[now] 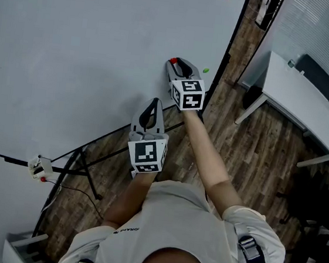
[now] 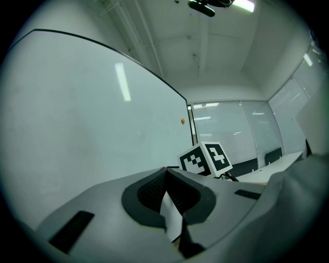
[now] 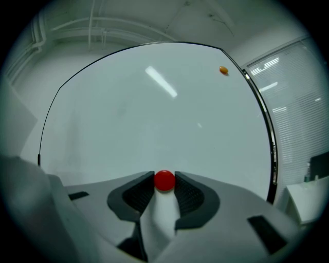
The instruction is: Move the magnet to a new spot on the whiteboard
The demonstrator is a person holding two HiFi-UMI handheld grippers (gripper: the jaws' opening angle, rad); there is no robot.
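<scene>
Magnet [image 3: 164, 181] pinched in R claw [image 3: 164, 175] at whiteboard [image 3: 154, 113]; L claw [image 2: 165, 170] closed

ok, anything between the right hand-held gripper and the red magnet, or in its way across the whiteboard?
Nothing visible. The red magnet sits between the jaws of the right hand-held gripper. Whiteboard bare but for an orange magnet far off and a green dot close by.
</scene>
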